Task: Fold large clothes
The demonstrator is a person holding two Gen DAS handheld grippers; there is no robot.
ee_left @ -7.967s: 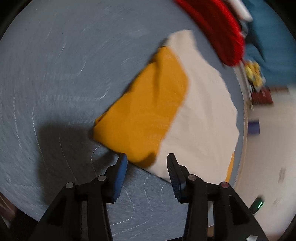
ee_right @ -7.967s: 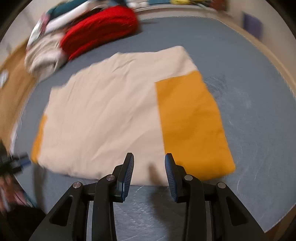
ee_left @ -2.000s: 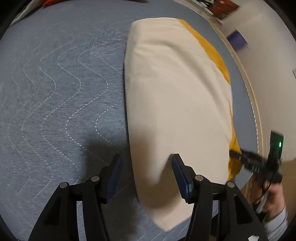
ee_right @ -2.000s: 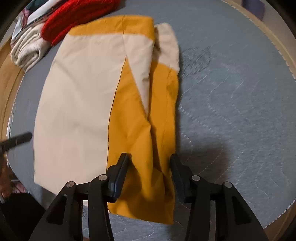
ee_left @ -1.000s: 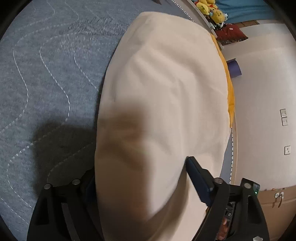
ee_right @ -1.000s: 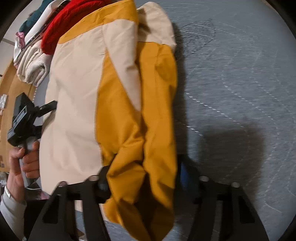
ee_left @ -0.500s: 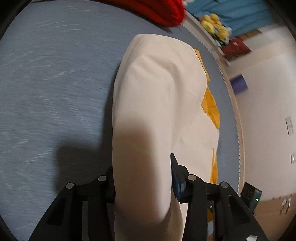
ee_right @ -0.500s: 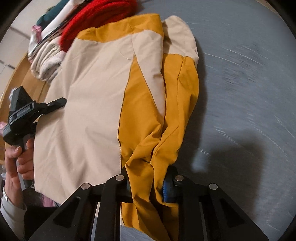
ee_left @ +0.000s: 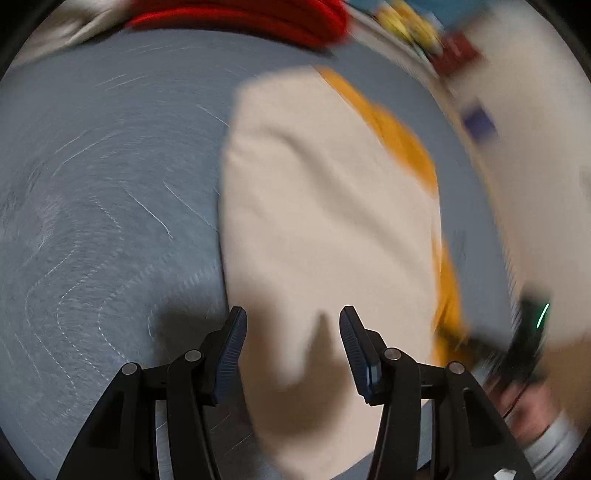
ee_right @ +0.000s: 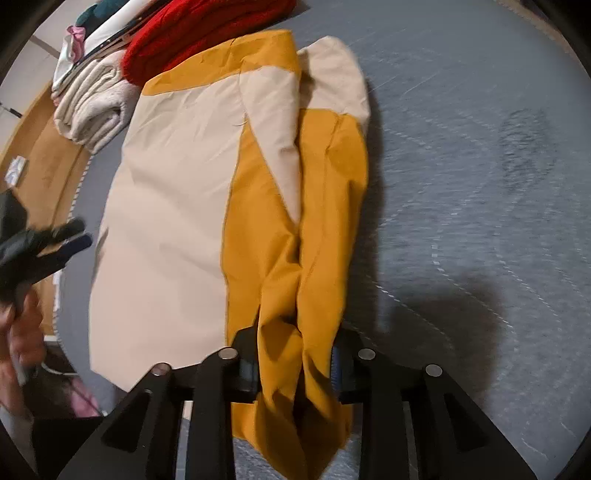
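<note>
Cream-and-mustard garment [ee_right: 207,206] on grey quilted mat [ee_right: 480,184], red knit [ee_right: 207,33] behind

1. The garment [ee_right: 173,206] is cream with mustard-yellow panels.
2. The quilted cover [ee_right: 480,184] is grey-blue with pale wavy stitching.
3. At 11 o'clock, a red knit [ee_right: 207,33] and a cream folded towel [ee_right: 92,107].

red knit [ee_right: 207,26] | folded white towel [ee_right: 92,107] | grey quilted mat [ee_right: 480,184]
</note>
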